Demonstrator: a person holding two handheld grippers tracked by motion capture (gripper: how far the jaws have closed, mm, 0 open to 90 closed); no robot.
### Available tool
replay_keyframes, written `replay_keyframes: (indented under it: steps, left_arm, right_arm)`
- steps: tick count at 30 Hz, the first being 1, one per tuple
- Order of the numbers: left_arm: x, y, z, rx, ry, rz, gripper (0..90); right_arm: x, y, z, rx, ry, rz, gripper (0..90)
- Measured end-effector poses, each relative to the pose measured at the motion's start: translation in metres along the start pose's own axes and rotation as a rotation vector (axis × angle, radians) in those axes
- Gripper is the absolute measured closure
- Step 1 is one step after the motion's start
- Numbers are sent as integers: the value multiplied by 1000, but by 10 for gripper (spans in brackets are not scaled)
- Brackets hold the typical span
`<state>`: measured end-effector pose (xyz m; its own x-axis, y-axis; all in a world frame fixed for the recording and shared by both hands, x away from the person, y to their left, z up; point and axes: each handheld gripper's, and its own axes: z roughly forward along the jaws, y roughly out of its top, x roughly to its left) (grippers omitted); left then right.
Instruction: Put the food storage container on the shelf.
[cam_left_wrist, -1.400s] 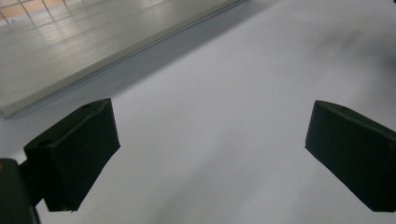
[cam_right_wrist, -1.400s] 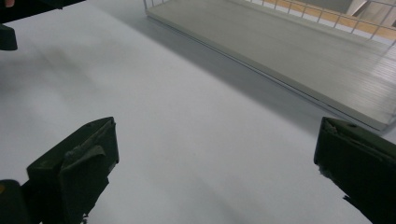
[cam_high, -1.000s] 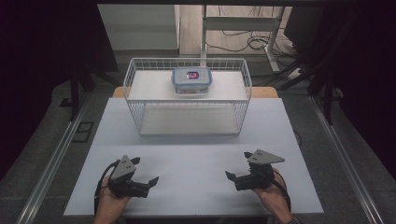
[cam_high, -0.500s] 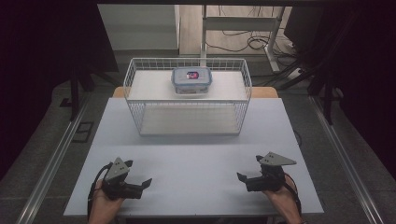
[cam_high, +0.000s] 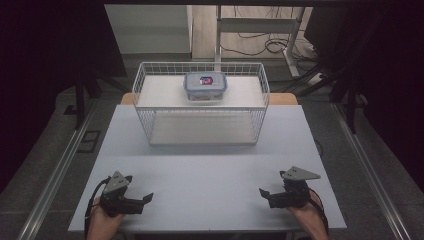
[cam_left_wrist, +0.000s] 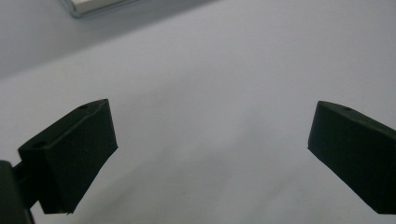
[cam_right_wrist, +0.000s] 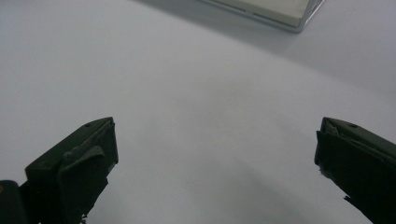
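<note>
My left gripper (cam_high: 146, 199) rests low at the front left of the white table (cam_high: 210, 165), held in a hand, jaws wide apart and empty. In the left gripper view its gripper (cam_left_wrist: 212, 140) looks down at bare table between its black jaws. My right gripper (cam_high: 263, 193) sits at the front right, also open and empty. The right gripper (cam_right_wrist: 215, 154) likewise faces bare tabletop in its own view. A white wire basket (cam_high: 145, 107) stands at the back middle of the table. Inside it lies a clear lidded container (cam_high: 205, 86) with a blue rim and a red label.
A pale edge strip (cam_right_wrist: 261, 9) crosses the top of the right gripper view, and a similar one (cam_left_wrist: 93, 4) the top of the left gripper view. Dark surroundings, a desk frame (cam_high: 260, 25) and floor cables (cam_high: 270, 45) lie behind the table. Metal rails (cam_high: 55, 175) run along both sides.
Both hands have drawn back toward the front edge and apart, the left gripper going further left, the right further right. The basket and container have not moved.
</note>
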<state>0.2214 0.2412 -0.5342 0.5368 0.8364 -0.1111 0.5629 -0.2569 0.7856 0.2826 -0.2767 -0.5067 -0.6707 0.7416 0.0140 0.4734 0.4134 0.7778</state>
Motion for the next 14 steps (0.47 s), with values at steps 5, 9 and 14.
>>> replay_keyframes:
  steps: [5, 9, 14]
  left_arm:
    - [3, -3, 6, 38, -10, -13, 0]
    - [3, -5, 10, 74, 2, -1, 0]
    - [2, -4, 11, 83, -2, 0, 0]
  right_arm:
    - [1, -3, 6, 48, 14, -3, 0]
    - [2, -4, 10, 86, 17, -3, 0]
    - [2, -6, 13, 118, 11, -12, 0]
